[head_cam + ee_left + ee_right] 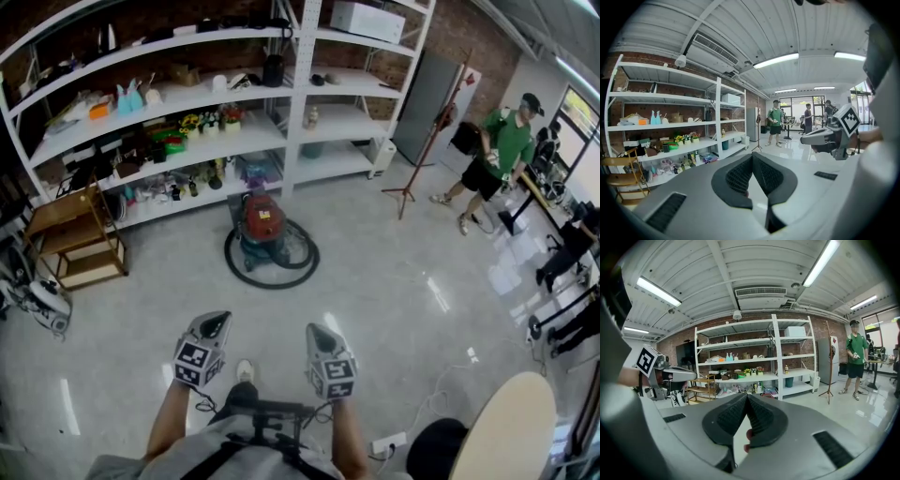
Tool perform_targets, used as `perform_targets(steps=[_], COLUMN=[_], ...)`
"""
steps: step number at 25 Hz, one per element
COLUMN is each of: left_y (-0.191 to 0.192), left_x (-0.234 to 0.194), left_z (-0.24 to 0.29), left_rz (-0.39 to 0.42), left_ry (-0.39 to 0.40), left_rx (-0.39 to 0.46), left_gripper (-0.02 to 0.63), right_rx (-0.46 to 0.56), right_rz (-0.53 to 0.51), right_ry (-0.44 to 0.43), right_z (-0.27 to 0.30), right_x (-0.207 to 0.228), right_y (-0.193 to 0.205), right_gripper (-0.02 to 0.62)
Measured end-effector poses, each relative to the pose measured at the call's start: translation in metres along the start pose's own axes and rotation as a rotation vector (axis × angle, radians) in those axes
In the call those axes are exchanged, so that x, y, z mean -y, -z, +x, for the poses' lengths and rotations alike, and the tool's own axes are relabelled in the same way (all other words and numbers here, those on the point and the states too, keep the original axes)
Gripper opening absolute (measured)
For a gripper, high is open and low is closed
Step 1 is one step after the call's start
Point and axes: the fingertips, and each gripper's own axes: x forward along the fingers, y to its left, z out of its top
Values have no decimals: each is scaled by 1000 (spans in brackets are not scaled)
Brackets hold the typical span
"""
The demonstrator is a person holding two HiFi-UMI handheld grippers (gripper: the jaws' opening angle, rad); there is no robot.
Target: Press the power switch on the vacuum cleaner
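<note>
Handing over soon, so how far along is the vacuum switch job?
Nothing looks done. The vacuum cleaner stands by the shelves, far from the left gripper and right gripper. Both are empty, fingers shut. Left: the whole approach and press.

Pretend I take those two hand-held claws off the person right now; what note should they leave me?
Left gripper: jaws together, empty, held out in front.
Right gripper: the same.
Vacuum cleaner: on the floor ahead, in front of the white shelves, hose looped round it, both grippers well short of it.
Done: nothing, switch not pressed.
Left: walk over, find the power switch (too small to see from here), probably press it with a closed tip.
</note>
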Motion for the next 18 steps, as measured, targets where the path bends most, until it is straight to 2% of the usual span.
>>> perform_targets(steps=[18], left_y=[-32], left_x=[-120], left_z=[85], left_rz=[-22], left_ry=[6], left_rx=[10], left_gripper=[8], right_rx=[-3], right_rz=[-24], right_ry=[-1], right_z=[135], right_x=[10], right_y=[-69], right_gripper=[11])
